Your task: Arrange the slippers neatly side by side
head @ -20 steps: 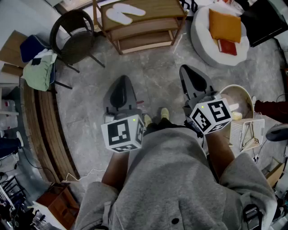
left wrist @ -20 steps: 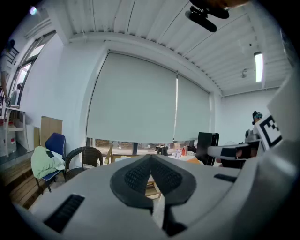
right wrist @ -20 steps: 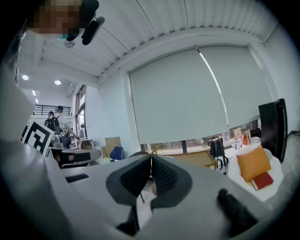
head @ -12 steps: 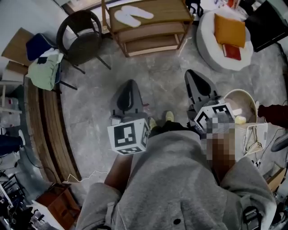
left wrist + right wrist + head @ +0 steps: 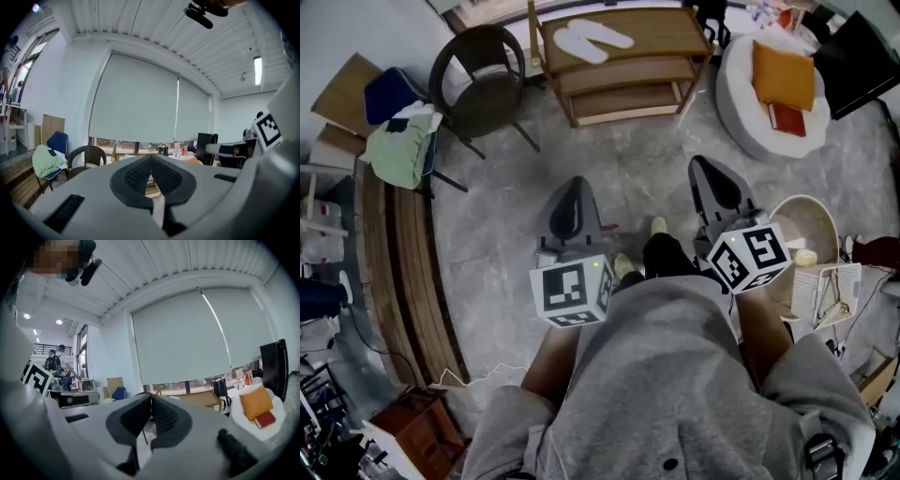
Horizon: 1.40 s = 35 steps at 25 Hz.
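Note:
Two white slippers (image 5: pixel 592 37) lie on top of a low wooden table (image 5: pixel 670 26) at the far side of the room, overlapping at one end and splayed apart. My left gripper (image 5: pixel 570 192) and right gripper (image 5: pixel 712 173) are held close to my body, well short of the table and pointing toward it. Both have their jaws together with nothing between them; in the left gripper view (image 5: pixel 150 161) and the right gripper view (image 5: pixel 150 401) the dark pads meet at the tips.
A dark wicker chair (image 5: pixel 483 84) stands left of the table, a blue chair with green cloth (image 5: pixel 398 145) farther left. A round white seat with an orange cushion (image 5: pixel 783 75) sits right. A white basket (image 5: pixel 811 230) is by my right hand. Grey stone floor (image 5: pixel 628 159) lies between.
The table, chair and cushion seat have shifted right and lower in the head view as I walk toward them. Both grippers stay shut and held as before.

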Motion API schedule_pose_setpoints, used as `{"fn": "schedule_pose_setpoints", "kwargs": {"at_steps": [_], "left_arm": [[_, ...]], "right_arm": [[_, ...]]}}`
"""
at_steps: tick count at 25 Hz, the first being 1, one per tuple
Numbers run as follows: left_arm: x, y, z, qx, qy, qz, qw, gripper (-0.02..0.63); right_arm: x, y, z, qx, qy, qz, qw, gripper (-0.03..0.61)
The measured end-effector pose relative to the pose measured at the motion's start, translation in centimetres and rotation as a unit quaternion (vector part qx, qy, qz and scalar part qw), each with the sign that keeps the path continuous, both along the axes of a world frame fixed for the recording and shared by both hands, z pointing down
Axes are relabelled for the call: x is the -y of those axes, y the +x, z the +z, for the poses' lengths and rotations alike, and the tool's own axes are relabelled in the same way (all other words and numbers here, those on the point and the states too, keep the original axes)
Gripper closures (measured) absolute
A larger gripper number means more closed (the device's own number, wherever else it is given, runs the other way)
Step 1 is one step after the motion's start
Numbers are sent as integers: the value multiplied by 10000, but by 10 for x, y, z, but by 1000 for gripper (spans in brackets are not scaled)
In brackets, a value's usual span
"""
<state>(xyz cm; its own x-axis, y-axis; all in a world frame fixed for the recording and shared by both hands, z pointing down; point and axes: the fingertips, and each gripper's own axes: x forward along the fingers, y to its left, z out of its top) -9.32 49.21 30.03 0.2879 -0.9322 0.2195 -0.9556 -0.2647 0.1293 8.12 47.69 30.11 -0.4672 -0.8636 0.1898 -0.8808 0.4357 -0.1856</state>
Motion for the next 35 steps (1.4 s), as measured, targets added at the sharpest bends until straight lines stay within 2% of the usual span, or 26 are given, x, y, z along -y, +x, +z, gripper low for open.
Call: {"fn": "schedule_pose_setpoints", "kwargs": {"at_steps": [11, 15, 23, 35], "left_arm": [[13, -14, 10, -30, -36, -85, 10000, 598], [25, -14, 9, 62, 68, -97, 9999, 598], [64, -6, 13, 106, 50, -58, 9999, 598], [150, 23, 26, 168, -211, 87, 9996, 598]], "right_arm": [[18, -15, 6, -27, -10, -145, 9999, 553], [30, -20, 7, -76, -4, -241, 9997, 552], [65, -20, 13, -101, -31, -332, 9994, 552], [144, 14, 37, 8, -318, -146, 9994, 552]]}}
